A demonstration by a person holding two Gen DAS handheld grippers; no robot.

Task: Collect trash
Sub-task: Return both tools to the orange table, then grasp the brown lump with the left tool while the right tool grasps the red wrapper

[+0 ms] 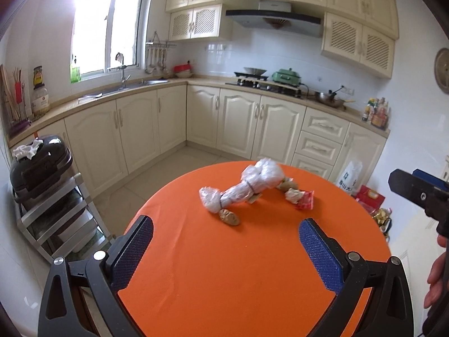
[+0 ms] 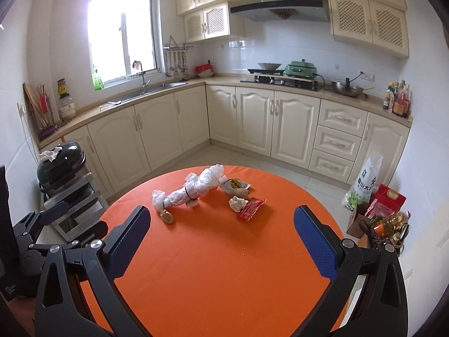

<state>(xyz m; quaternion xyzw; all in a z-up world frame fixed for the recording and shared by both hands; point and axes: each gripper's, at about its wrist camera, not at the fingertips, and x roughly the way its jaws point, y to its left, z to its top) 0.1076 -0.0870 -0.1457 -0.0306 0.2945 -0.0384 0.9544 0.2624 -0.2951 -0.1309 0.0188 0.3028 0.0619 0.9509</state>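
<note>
A round orange table [image 1: 224, 266] [image 2: 224, 252] holds trash at its far side. There is a long clear plastic bag roll [image 1: 241, 189] [image 2: 193, 189], a brown nut shell [image 1: 229, 216] [image 2: 167, 216], a crumpled white paper [image 1: 291, 195] [image 2: 238, 203], a red wrapper [image 1: 305, 200] [image 2: 250, 208] and a yellow-printed packet [image 2: 235, 184]. My left gripper [image 1: 226, 241] is open and empty over the near table. My right gripper [image 2: 221, 230] is open and empty, also short of the trash. The right gripper's body shows at the left wrist view's right edge [image 1: 421, 196].
Cream kitchen cabinets [image 1: 168, 123] run behind. A metal rack with a black appliance [image 1: 39, 168] [image 2: 60, 165] stands left of the table. Bags and an oil bottle [image 2: 378, 210] sit on the floor at the right. Tile floor lies between table and cabinets.
</note>
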